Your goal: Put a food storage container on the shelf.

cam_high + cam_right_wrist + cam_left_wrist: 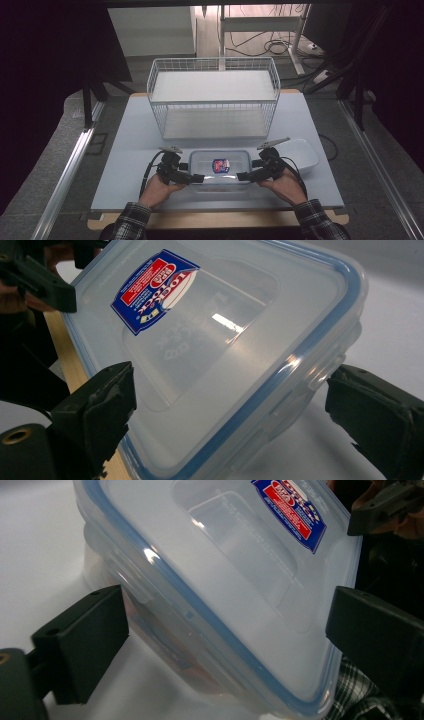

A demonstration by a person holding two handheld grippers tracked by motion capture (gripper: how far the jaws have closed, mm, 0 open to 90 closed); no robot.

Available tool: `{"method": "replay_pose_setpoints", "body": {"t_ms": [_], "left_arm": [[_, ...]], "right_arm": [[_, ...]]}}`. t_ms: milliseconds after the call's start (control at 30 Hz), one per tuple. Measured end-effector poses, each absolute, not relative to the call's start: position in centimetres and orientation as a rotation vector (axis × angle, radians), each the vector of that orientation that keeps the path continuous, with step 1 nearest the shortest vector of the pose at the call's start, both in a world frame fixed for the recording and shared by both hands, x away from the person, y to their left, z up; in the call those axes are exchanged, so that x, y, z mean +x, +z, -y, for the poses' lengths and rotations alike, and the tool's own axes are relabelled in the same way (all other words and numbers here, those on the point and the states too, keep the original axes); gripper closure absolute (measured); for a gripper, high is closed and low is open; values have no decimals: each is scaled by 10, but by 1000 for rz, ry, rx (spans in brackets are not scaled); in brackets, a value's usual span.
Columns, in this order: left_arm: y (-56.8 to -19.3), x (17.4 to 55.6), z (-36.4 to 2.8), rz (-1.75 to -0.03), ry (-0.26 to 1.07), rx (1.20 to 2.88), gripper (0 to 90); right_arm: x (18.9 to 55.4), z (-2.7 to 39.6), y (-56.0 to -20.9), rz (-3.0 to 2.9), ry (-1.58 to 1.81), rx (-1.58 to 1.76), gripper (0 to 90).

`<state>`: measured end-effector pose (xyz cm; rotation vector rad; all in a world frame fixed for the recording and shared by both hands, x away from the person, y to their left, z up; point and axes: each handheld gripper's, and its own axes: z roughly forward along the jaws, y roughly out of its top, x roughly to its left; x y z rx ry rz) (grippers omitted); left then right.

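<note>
A clear plastic container [220, 167] with a blue-sealed lid and a red and blue label lies near the table's front edge. My left gripper [196, 178] is at its left end and my right gripper [243, 176] at its right end. In the left gripper view the container [215, 580] sits between the wide-spread jaws of the left gripper [225, 630]. The right gripper view shows the container [220, 340] between the jaws of the right gripper [230, 405], with a gap beside a side clasp [325, 372]. Both grippers are open.
A white two-level wire rack [214, 97] stands behind the container at the middle of the pale table [130, 150]. A white rectangular tub [302, 152] sits just right of my right hand. The table's wooden front edge [220, 219] runs close to the forearms.
</note>
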<state>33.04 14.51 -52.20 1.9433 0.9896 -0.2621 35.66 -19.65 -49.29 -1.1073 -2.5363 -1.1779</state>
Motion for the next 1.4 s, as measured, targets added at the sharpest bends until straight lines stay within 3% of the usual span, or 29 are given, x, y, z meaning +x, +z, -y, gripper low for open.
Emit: {"method": "replay_pose_setpoints", "body": {"t_ms": [100, 200, 233, 500, 567, 933, 1400], "left_arm": [[-520, 328, -146, -1003, -267, 1941, 63], [-517, 323, -151, -1000, -259, 1932, 134], [-517, 321, -153, -1002, -259, 1921, 201], [-514, 304, -160, -1000, -235, 1882, 339], [-515, 302, -165, -1013, -253, 1836, 392], [-511, 298, -167, -1060, -212, 1769, 489], [-495, 296, -167, -1057, -123, 1753, 518]], "right_arm": [[358, 195, -496, 2491, -1152, -1116, 47], [356, 195, -495, 2497, -1152, -1122, 79], [354, 198, -491, 2498, -1161, -1122, 137], [345, 211, -488, 2436, -1172, -1120, 299], [345, 220, -486, 2390, -1218, -1126, 395], [336, 223, -483, 2322, -1293, -1224, 488], [331, 217, -473, 2376, -1383, -1247, 478]]}}
